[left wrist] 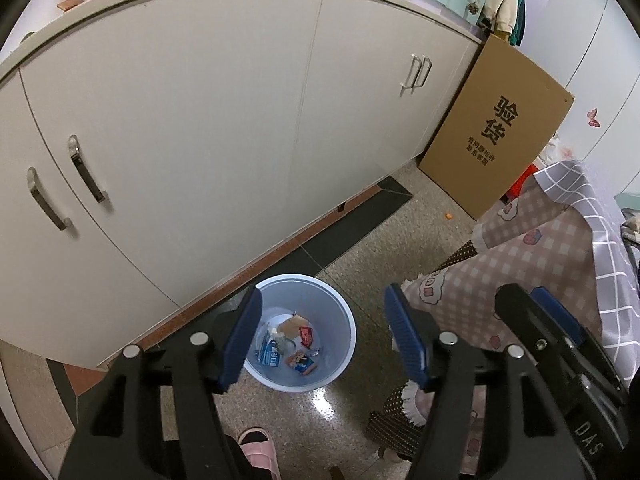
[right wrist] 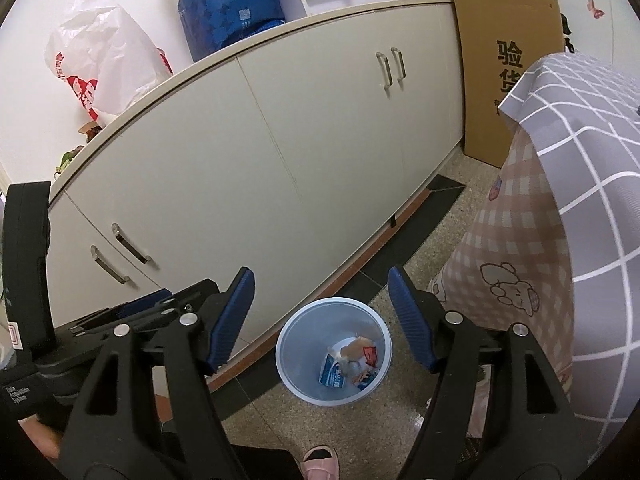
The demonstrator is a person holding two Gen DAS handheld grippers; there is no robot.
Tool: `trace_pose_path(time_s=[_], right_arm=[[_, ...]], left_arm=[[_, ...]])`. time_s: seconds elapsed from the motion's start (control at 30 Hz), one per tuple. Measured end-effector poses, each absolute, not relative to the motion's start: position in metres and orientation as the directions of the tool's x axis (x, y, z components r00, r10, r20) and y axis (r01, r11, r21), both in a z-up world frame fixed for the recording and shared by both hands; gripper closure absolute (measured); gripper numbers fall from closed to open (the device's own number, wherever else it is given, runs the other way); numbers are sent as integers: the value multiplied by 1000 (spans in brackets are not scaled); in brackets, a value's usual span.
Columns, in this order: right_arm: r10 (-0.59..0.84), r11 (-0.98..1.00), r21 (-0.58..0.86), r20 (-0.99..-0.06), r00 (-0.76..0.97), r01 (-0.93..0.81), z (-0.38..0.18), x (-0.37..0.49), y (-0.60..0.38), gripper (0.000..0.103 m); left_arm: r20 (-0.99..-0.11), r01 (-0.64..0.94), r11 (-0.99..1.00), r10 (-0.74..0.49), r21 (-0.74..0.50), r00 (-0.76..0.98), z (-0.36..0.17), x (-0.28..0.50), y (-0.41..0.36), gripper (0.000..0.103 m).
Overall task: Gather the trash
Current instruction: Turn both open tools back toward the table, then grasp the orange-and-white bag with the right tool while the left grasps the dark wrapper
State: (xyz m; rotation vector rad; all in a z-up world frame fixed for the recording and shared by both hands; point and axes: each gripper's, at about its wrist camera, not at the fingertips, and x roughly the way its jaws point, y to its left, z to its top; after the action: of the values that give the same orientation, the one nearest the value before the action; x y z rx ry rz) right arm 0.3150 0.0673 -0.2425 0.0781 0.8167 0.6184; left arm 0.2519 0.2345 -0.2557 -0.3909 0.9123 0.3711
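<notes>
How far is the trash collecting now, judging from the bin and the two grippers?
Done: several wrappers and a blue-white packet already lie inside the bin, which stands on the floor by the cabinet.
In hand: nothing; the left gripper and the right gripper are both open and empty above the bin.
Left: perhaps the small orange bit on the floor near the cardboard box; no other loose trash shows.

both grippers (left wrist: 324, 340) (right wrist: 320, 320) have black frames, ribbed blue finger pads (left wrist: 404, 340), and silver pivot screws (left wrist: 448, 337).
</notes>
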Motion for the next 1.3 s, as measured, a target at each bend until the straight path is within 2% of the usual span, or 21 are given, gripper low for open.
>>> trace_pose_path(time_s=[0.27,0.43,0.7,0.93,1.3], right_arm=[[567,811,306,-624,538,-500,-218,298,56,34],[586,804,324,-574,572,-499,-192,283,37,33],[563,827,358,-519,643,-434,-166,268,-24,31],[454,881,378,-503,735,-284,-154,264,-118,29],[177,925,379,-501,847,31,-144,267,-291,28]], left_arm=[[-785,-456,869,143,-191,603,-228,232,224,38],[-753,-429,867,101,-253,650,-207,217,211,36],[-703,-322,907,42,-270,709,-169,218,150,36],[-684,-152,951,-77,-268,725,-150,246,62,34],[-708,59,959,-246,-278,661,-155,308,-66,34]])
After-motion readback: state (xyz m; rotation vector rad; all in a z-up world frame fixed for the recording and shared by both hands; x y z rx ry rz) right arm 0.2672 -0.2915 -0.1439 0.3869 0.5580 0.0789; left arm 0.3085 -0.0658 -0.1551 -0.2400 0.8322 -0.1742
